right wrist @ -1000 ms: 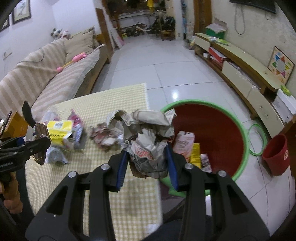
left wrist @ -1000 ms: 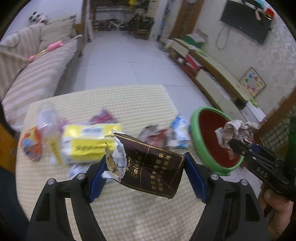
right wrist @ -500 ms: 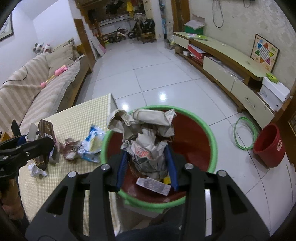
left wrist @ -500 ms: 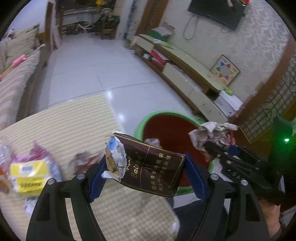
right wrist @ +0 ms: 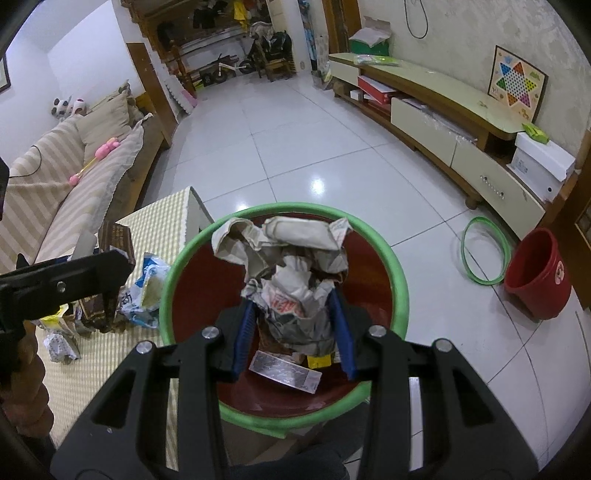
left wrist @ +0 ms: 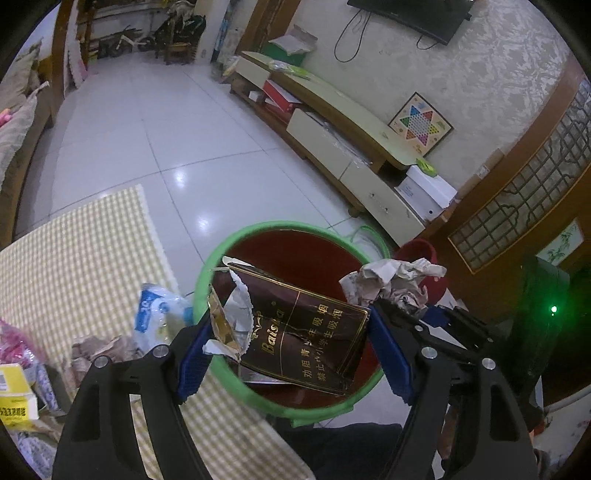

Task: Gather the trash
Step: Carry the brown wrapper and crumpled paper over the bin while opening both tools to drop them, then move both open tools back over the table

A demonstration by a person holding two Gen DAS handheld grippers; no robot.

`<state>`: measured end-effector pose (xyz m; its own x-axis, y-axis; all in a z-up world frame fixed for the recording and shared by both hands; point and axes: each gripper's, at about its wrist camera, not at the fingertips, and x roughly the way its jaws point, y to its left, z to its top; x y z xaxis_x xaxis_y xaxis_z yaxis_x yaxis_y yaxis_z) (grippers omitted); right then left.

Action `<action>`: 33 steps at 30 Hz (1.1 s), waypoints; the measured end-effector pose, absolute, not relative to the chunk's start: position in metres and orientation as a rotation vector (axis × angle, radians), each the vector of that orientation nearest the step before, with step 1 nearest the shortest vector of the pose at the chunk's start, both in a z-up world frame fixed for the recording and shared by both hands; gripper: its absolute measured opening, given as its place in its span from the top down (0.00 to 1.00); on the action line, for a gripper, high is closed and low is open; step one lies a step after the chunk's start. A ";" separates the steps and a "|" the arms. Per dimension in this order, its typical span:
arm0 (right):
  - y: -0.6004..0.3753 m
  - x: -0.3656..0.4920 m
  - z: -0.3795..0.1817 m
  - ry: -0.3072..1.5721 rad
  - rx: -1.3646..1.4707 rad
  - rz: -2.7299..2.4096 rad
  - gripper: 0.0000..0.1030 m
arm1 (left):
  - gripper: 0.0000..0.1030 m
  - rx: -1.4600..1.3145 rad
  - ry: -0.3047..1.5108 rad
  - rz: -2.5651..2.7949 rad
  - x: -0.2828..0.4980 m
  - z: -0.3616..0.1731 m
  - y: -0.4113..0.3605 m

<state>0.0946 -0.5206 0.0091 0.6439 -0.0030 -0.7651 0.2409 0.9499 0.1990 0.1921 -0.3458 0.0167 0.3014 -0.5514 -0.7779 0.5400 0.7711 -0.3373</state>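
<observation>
Cigarette pack (left wrist: 299, 332) clamped in left fingers (left wrist: 194, 354), paper wad (right wrist: 291, 273) in right fingers (right wrist: 341, 332), over bin (right wrist: 400, 280).

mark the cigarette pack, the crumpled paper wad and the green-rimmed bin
cigarette pack (left wrist: 306, 343), left wrist view, on its brown printed face.
crumpled paper wad (right wrist: 291, 273), right wrist view, on its middle folds.
green-rimmed bin (right wrist: 400, 284), right wrist view, on its right rim.

Home living room, striped sofa (right wrist: 55, 184), wall television (left wrist: 410, 14), tiled floor (right wrist: 295, 147)
</observation>
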 end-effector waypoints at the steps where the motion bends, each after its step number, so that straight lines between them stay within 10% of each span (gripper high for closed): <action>1: -0.521 0.095 0.009 0.864 0.297 -0.141 0.63 | 0.28 -0.013 1.041 -0.726 0.193 0.015 -0.348; 10: -0.523 0.097 0.005 0.868 0.309 -0.137 0.62 | 0.26 -0.033 1.051 -0.763 0.201 0.009 -0.366; 18: -0.521 0.093 0.005 0.860 0.309 -0.162 0.17 | 0.08 -0.105 1.053 -0.747 0.206 0.010 -0.356; 33: -0.480 0.087 0.029 0.837 0.273 -0.119 0.08 | 0.08 -0.116 0.994 -0.639 0.188 0.040 -0.281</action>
